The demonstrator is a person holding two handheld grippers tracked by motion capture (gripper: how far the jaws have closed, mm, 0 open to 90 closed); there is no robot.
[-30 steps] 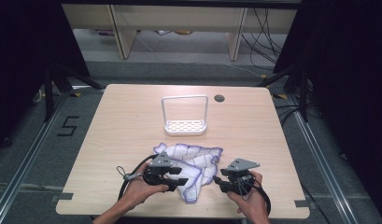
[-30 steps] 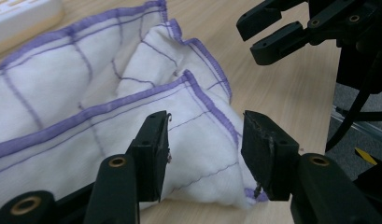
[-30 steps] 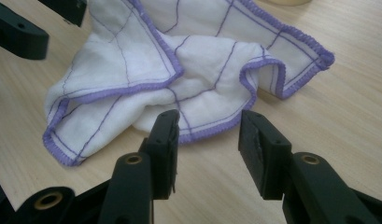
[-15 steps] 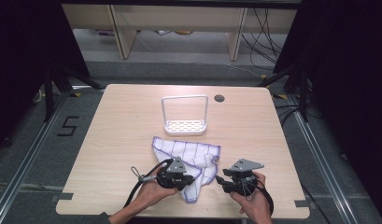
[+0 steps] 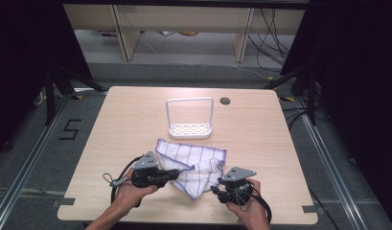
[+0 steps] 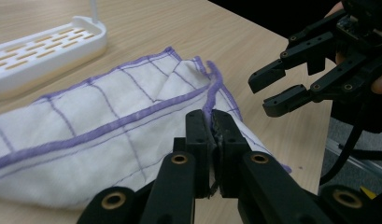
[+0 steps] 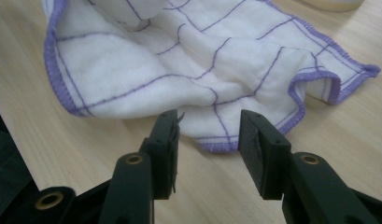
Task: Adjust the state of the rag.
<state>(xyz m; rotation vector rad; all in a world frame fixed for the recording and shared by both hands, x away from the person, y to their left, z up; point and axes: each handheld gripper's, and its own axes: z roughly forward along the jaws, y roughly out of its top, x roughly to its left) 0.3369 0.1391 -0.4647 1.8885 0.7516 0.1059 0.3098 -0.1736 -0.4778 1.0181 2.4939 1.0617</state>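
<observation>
A white cloth (image 5: 193, 160) with purple checks and a purple hem lies partly folded on the near half of the wooden table (image 5: 136, 120). My left gripper (image 5: 177, 173) lies low at the cloth's near left side. In the left gripper view its jaws (image 6: 211, 119) are shut on the purple hem of the cloth (image 6: 109, 126). My right gripper (image 5: 216, 188) rests at the cloth's near right side with its jaws open. In the right gripper view (image 7: 207, 123) the hemmed edge of the cloth (image 7: 202, 56) lies just ahead of the fingertips, untouched. The right gripper (image 6: 272, 88) also faces the left one across the fold.
A white slotted rack (image 5: 190, 128) with a tall wire handle stands just behind the cloth, mid-table; its tray (image 6: 39, 46) is close to the cloth's far edge. A round cable hole (image 5: 225, 100) sits at the back. The table's near edge is right under both hands.
The left gripper went right to the cloth, shut on its hem, then drew back left with it. The crumpled cloth now lies flatter and wider. The right gripper stayed put.
</observation>
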